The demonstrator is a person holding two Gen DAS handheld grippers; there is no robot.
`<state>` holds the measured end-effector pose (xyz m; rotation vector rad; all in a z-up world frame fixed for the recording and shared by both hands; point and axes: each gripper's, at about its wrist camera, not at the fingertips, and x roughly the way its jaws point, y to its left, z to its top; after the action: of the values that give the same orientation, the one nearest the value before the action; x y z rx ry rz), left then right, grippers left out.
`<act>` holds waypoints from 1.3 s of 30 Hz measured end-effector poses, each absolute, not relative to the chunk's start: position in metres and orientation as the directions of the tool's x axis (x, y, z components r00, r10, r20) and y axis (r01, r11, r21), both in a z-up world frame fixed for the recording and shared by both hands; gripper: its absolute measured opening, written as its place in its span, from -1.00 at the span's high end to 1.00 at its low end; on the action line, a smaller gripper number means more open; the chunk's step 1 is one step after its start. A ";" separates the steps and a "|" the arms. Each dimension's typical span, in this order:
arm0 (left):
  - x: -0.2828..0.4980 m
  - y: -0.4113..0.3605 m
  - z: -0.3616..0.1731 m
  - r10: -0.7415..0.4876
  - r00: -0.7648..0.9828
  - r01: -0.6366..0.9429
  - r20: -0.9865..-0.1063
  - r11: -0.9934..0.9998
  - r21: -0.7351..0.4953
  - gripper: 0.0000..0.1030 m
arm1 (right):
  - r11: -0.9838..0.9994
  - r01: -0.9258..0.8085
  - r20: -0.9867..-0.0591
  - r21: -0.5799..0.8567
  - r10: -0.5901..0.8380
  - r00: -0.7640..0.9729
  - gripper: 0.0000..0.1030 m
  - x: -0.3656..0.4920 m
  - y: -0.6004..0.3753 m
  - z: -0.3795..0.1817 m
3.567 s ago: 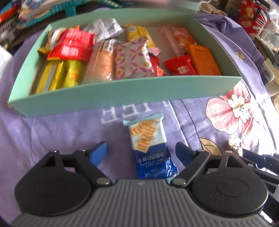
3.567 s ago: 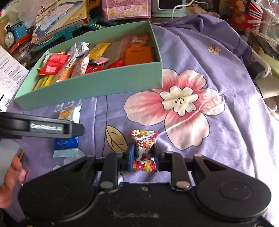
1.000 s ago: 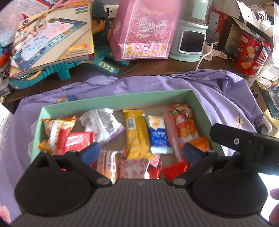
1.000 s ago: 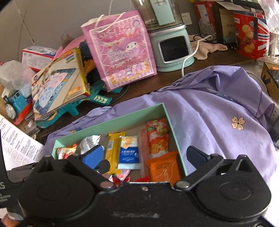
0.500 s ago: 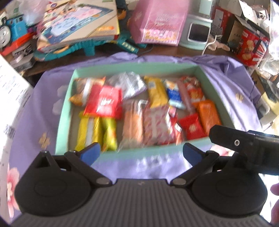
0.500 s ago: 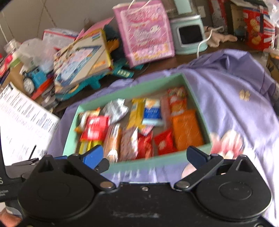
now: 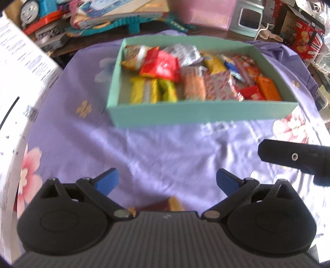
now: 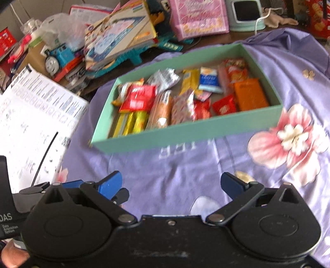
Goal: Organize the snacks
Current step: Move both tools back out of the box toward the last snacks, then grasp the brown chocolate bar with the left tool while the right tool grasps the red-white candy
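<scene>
Both tongs hang over the purple flowered cloth (image 8: 185,175) with jaws spread wide and nothing between them: the left tongs (image 7: 166,181) and the right tongs (image 8: 171,184). The mint-green box (image 7: 196,112) sits on the cloth toward the far side of the desk, filled with snack packets (image 8: 185,99) lying side by side. A partly hidden red and yellow wrapper (image 7: 165,205) lies on the cloth just under the left tongs. Along the desk's far edge stand a toy train (image 8: 59,57), a picture book (image 8: 119,35) and a pink gift bag (image 8: 198,16). A printed white sheet (image 8: 31,115) lies at the left edge.
</scene>
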<state>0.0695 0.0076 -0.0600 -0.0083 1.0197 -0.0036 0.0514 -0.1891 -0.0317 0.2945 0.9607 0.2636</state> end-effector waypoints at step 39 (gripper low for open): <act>0.041 0.123 -0.110 0.059 0.455 -0.215 -0.889 0.976 -0.046 -0.98 | 0.821 -0.559 -0.832 0.113 0.386 0.398 -0.45 0.014 -0.048 -0.072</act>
<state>0.0408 0.1232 -0.1104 -0.1596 1.0865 0.1698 0.0137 -0.0483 -0.0724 -0.1962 0.9949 0.6027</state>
